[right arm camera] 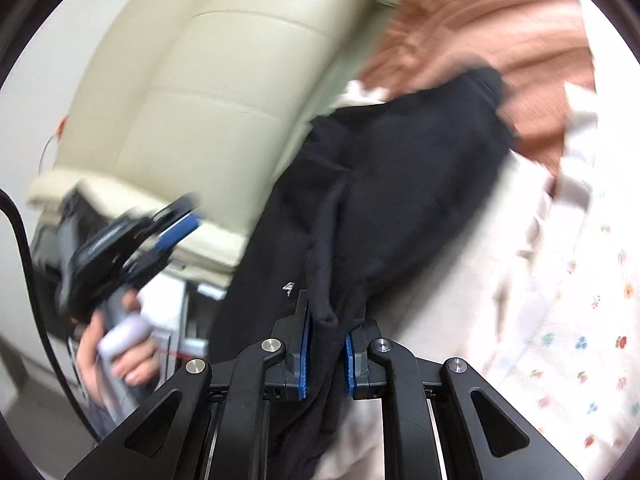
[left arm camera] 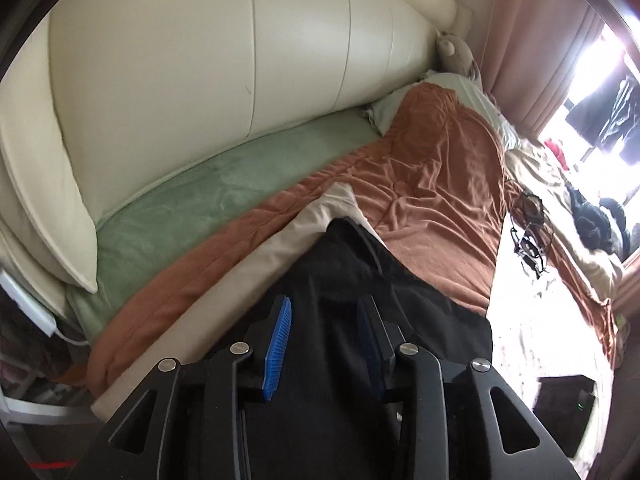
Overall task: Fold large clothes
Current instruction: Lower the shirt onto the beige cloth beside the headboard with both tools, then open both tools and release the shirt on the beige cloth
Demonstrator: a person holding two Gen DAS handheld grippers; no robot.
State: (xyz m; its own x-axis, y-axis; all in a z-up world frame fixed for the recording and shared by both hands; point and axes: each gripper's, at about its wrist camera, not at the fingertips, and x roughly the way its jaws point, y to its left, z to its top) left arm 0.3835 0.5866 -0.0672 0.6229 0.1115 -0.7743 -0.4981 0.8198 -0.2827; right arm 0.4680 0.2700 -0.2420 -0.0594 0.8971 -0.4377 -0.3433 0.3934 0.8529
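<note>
A black garment [left arm camera: 360, 280] lies on the bed over a cream cloth [left arm camera: 288, 236] and a rust-brown blanket [left arm camera: 432, 176]. My left gripper [left arm camera: 324, 320] is open just above the garment's near part, its blue pads [left arm camera: 278, 344] spread apart with nothing between them. In the right wrist view my right gripper [right arm camera: 325, 332] is shut on a bunched fold of the black garment [right arm camera: 400, 184], which trails away toward the blanket [right arm camera: 480, 24]. The left gripper [right arm camera: 160, 236] shows there at the left, blurred, held in a hand.
A cream padded headboard [left arm camera: 200, 68] and green sheet [left arm camera: 208, 192] run along the far side. A plush toy [left arm camera: 454, 54] sits by pillows. A floral sheet [right arm camera: 580, 320], eyeglasses [left arm camera: 528, 236], dark clothes [left arm camera: 596, 220] and pink curtains [left arm camera: 532, 40] are to the right.
</note>
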